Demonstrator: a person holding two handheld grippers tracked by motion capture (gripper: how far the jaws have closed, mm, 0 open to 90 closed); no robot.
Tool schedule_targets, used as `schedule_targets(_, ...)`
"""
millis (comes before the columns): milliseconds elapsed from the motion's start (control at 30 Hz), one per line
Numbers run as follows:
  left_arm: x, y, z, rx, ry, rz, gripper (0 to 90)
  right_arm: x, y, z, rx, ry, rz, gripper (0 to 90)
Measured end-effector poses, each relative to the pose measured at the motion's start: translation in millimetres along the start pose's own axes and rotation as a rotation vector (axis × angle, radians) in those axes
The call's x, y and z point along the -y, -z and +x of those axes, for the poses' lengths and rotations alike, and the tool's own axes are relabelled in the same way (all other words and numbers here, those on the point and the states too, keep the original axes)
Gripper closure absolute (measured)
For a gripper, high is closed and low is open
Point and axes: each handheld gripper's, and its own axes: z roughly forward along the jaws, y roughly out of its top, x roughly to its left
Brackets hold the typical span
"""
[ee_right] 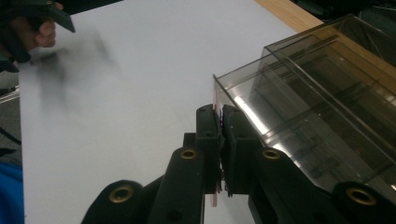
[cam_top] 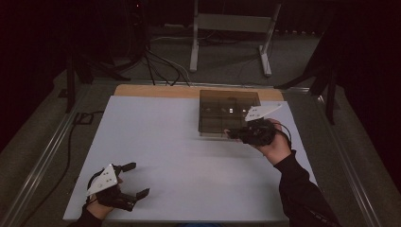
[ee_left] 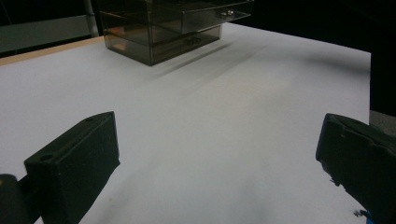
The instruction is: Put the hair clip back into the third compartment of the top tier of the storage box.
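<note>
Standing at the far edge of the white table (cam_top: 189,161), a smoked clear drawer box (cam_top: 229,111) is the thing being worked. It looks like rigid, thin acrylic: light, slick and liable to crack or slide, so I judge the small knobs (ee_left: 227,12) on the drawer fronts safer to take than the walls. One upper drawer (ee_left: 212,16) juts out from the stack; its contents are too dim to tell. At the box's near front corner, the right gripper (ee_right: 219,122) has its jaws clenched on a thin pink-edged strip (ee_right: 215,100), touching the drawer's clear wall. Well away from the box, near the table's front left corner, the left gripper (cam_top: 133,179) rests spread wide, grasping nothing.
</note>
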Motion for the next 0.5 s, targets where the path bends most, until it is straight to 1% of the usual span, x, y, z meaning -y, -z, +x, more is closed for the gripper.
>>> schedule_targets(100,-0.4,0.0,0.1,0.001,0.0,-0.001,0.5,-0.6,0.8,-2.7,0.008,-0.001,0.001,86.5)
schedule_targets(133,0.0,0.5,0.2,0.0,0.005,-0.002,0.5,-0.7,1.9,-6.0,0.012,-0.01,-0.001,86.5)
schedule_targets(233,-0.3,0.5,0.3,0.002,0.001,-0.001,0.5,-0.7,2.7,-11.7,0.023,-0.022,0.001,86.5)
schedule_targets(300,-0.1,0.5,0.8,0.001,0.01,-0.005,0.5,-0.5,3.1,-15.4,0.03,-0.029,0.004,86.5)
schedule_targets(400,0.0,0.4,0.5,0.001,0.003,0.0,0.5,0.6,3.2,-21.1,0.04,-0.041,0.008,86.5)
schedule_targets(500,0.2,0.4,0.6,0.002,0.009,-0.003,0.5,2.1,3.9,-26.3,0.049,-0.055,0.01,86.5)
